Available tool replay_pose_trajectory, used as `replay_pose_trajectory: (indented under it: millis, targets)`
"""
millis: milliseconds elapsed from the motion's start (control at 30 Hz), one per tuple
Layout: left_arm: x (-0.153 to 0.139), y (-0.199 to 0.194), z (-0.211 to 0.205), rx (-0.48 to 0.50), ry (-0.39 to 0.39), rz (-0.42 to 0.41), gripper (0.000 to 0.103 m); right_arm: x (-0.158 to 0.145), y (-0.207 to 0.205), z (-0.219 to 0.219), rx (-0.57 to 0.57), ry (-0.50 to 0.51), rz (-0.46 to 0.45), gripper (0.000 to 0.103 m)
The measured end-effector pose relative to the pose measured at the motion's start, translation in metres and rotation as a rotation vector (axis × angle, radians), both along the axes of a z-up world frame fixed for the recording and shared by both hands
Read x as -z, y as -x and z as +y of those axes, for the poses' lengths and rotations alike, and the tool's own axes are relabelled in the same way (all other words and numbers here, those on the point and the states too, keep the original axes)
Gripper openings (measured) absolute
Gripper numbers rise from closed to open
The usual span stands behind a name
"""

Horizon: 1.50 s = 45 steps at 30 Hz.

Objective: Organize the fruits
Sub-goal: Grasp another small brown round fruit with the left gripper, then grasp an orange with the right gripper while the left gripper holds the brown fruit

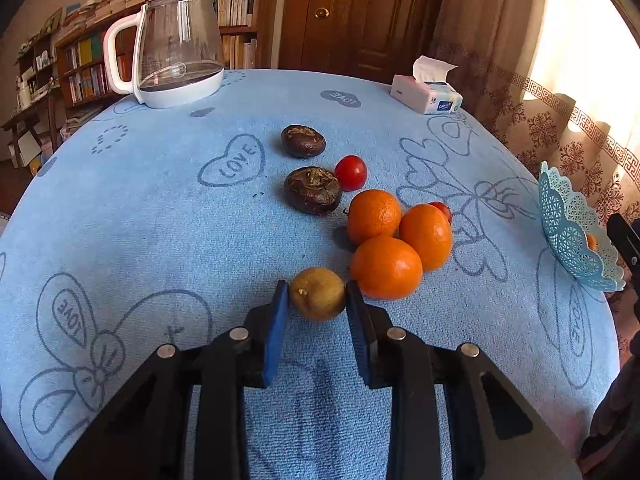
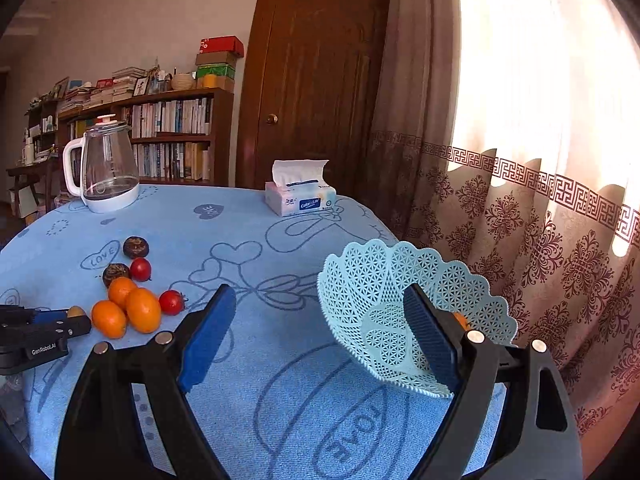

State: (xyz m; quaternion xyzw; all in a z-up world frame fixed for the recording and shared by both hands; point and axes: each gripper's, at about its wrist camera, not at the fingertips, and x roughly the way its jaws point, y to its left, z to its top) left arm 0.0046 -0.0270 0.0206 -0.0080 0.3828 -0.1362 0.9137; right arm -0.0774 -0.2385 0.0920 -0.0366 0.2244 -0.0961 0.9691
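kettle point(image 1: 176, 46) at my table's far left | tissue box point(image 2: 301, 196) far right | bookshelf point(image 2: 176, 136), door point(image 2: 316, 80), curtain point(image 2: 540, 200) beyond

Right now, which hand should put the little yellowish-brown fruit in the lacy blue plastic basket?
Left. Its fingers already squeeze the yellowish-brown round fruit. The right gripper is open, one finger inside the lacy blue plastic basket.

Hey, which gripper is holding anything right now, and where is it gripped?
The left gripper pinches the small brownish-yellow fruit across its two sides. The right gripper holds nothing.
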Motion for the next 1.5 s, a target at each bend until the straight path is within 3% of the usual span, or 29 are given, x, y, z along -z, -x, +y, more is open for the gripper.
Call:
replay_pose_trajectory:
  millis: [233, 533, 767, 1233, 1367, 1500]
  targets:
    - [-0.007, 0.007, 0.011, -0.069, 0.019, -0.062, 0.029, 0.020, -0.040, 0.046, -0.207, -0.123, 0.183, 0.087]
    - [-0.002, -0.004, 0.029, -0.161, 0.074, -0.018, 0.029, 0.035, -0.088, 0.059, -0.269, -0.360, 0.323, 0.087]
    - [-0.001, -0.006, 0.032, -0.181, 0.085, -0.011, 0.029, 0.054, -0.122, 0.057, -0.248, -0.480, 0.404, 0.068]
    - [0.000, -0.009, 0.035, -0.194, 0.090, -0.005, 0.029, 0.058, -0.125, 0.067, -0.288, -0.491, 0.395, 0.056]
    - [0.000, -0.009, 0.036, -0.200, 0.092, -0.005, 0.029, 0.059, -0.123, 0.066, -0.279, -0.491, 0.398, 0.039]
    - [0.000, -0.010, 0.036, -0.200, 0.093, -0.005, 0.029, 0.058, -0.120, 0.070, -0.278, -0.460, 0.387, 0.039]
